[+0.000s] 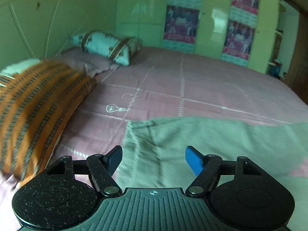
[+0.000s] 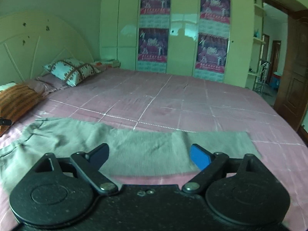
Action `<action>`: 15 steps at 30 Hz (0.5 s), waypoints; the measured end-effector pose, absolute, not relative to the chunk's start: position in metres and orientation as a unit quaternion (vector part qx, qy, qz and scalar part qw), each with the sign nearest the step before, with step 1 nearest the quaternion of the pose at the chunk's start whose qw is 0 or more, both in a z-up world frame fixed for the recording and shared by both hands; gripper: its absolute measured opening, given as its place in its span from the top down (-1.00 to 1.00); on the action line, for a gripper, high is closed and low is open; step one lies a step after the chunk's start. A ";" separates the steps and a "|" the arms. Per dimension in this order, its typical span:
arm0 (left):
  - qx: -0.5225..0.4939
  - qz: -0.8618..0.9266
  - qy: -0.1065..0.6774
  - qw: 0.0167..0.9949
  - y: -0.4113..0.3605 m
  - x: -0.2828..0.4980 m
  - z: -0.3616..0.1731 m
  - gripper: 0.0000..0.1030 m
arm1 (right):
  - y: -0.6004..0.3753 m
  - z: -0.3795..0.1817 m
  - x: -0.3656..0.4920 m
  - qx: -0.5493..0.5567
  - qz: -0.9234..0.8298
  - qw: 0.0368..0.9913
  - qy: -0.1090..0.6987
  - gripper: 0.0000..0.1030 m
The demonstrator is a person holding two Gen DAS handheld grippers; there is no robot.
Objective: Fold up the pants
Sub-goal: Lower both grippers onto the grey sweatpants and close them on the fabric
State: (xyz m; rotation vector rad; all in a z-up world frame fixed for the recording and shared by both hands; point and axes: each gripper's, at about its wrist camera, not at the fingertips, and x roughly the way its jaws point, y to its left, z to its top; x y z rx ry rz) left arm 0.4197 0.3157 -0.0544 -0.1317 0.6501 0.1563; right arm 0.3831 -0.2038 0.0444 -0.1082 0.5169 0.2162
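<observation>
Lying flat on the bed [image 2: 192, 100], the pants [image 2: 134, 146] are grey-green and spread lengthwise along the bed's near edge. Their waist end, with a seam and pocket line, sits toward the headboard side, and the leg end is cut square toward the door side. The cloth is mostly smooth, with soft creases near the waist. In the left wrist view the pants [image 1: 211, 150] lie close under the left tool [image 1: 153, 158], whose jaws stand apart with nothing between them, just above the cloth. The right tool [image 2: 149, 156] also has its jaws parted and empty, above the pants' middle. An orange striped pillow [image 1: 38, 104] lies on the bed beside the waist end, and a pale patterned pillow [image 2: 72, 71] sits farther up by the headboard.
</observation>
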 end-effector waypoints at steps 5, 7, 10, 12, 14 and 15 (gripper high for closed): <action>-0.078 0.093 0.369 0.922 0.346 0.498 -0.113 -0.42 | -0.183 0.013 0.452 -0.058 0.114 0.950 0.284 -0.44; -0.078 0.090 0.379 0.918 0.354 0.520 -0.128 -0.42 | -0.176 -0.002 0.476 -0.066 0.117 0.947 0.293 -0.43; -0.096 0.074 0.391 0.912 0.366 0.553 -0.146 -0.42 | -0.169 -0.020 0.506 -0.072 0.119 0.943 0.303 -0.41; -0.121 0.058 0.394 0.909 0.371 0.569 -0.153 -0.42 | -0.166 -0.031 0.522 -0.072 0.123 0.940 0.311 -0.40; -0.132 0.041 0.397 0.907 0.368 0.579 -0.156 -0.15 | -0.163 -0.042 0.532 -0.074 0.133 0.937 0.315 -0.39; -0.123 0.040 0.398 0.908 0.369 0.584 -0.157 -0.05 | -0.163 -0.045 0.537 -0.076 0.137 0.935 0.317 -0.39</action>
